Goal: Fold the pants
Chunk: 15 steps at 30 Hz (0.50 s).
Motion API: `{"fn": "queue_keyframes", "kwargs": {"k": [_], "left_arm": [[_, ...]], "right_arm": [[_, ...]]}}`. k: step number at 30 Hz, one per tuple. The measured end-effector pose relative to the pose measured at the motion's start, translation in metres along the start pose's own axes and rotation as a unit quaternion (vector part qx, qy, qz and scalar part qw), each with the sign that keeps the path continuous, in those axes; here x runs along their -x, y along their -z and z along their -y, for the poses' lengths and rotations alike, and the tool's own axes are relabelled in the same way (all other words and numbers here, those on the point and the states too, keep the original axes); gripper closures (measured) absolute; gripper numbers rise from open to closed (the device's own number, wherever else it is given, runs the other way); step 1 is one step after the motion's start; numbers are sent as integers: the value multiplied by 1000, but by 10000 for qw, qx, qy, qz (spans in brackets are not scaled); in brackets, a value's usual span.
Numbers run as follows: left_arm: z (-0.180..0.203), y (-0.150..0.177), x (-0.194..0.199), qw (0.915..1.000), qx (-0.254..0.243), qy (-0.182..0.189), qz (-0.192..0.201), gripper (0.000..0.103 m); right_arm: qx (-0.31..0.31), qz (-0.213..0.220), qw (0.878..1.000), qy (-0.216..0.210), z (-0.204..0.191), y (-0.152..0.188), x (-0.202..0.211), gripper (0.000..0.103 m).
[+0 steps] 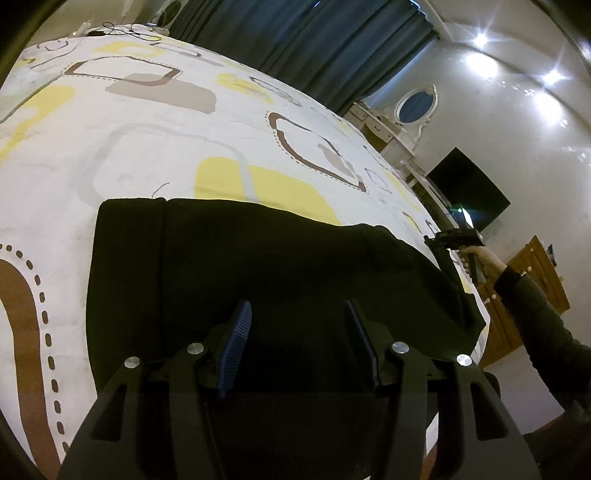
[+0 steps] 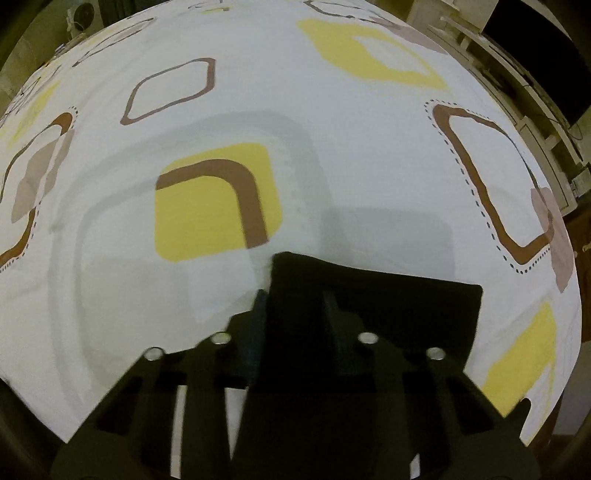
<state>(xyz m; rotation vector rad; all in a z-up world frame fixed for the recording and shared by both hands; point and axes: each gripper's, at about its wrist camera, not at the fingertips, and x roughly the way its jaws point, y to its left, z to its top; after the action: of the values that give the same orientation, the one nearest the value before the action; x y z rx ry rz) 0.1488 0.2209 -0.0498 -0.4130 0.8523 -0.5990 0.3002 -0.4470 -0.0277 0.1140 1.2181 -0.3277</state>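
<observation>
Black pants (image 1: pixel 258 266) lie on a patterned bedsheet (image 1: pixel 147 147), stretched from the left wrist view toward the right. My left gripper (image 1: pixel 299 314) is open, its blue-padded fingers (image 1: pixel 236 339) hovering over the near part of the pants. In the left wrist view the right gripper (image 1: pixel 452 240) shows at the far right end of the pants, held by a hand. In the right wrist view my right gripper (image 2: pixel 295 299) has a black leg end (image 2: pixel 369 295) between its fingers and holds it above the sheet (image 2: pixel 258 110).
Dark blue curtains (image 1: pixel 332 44) hang beyond the bed. A white dresser with an oval mirror (image 1: pixel 415 107), a black screen (image 1: pixel 469 188) and a wooden cabinet (image 1: pixel 532 288) stand to the right. Cables (image 1: pixel 122 31) lie at the bed's far corner.
</observation>
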Motion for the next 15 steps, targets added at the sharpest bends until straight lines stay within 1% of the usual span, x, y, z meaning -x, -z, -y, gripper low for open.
{"fn": "queue_keyframes", "kwargs": {"k": [3, 4, 6, 10, 12, 15], "left_arm": [[0, 0, -2, 10000, -6, -15, -3, 49], [0, 0, -2, 10000, -2, -16, -2, 49], [-1, -1, -2, 10000, 34, 3, -1, 49], [-2, -1, -3, 10000, 81, 13, 7, 49], [-1, -1, -3, 10000, 69, -19, 15, 49], [-1, -1, -5, 9999, 77, -67, 23, 49]], "right_arm": [[-74, 69, 9999, -108, 7, 1, 7, 93], [-111, 137, 9997, -190, 12, 2, 10, 94], [-182, 295, 9988, -338, 19, 5, 19, 95], [-392, 725, 9933, -813, 51, 21, 50, 96], [-520, 948, 9887, -1039, 71, 33, 67, 96], [-746, 1341, 9793, -1317, 108, 66, 99, 96]]}}
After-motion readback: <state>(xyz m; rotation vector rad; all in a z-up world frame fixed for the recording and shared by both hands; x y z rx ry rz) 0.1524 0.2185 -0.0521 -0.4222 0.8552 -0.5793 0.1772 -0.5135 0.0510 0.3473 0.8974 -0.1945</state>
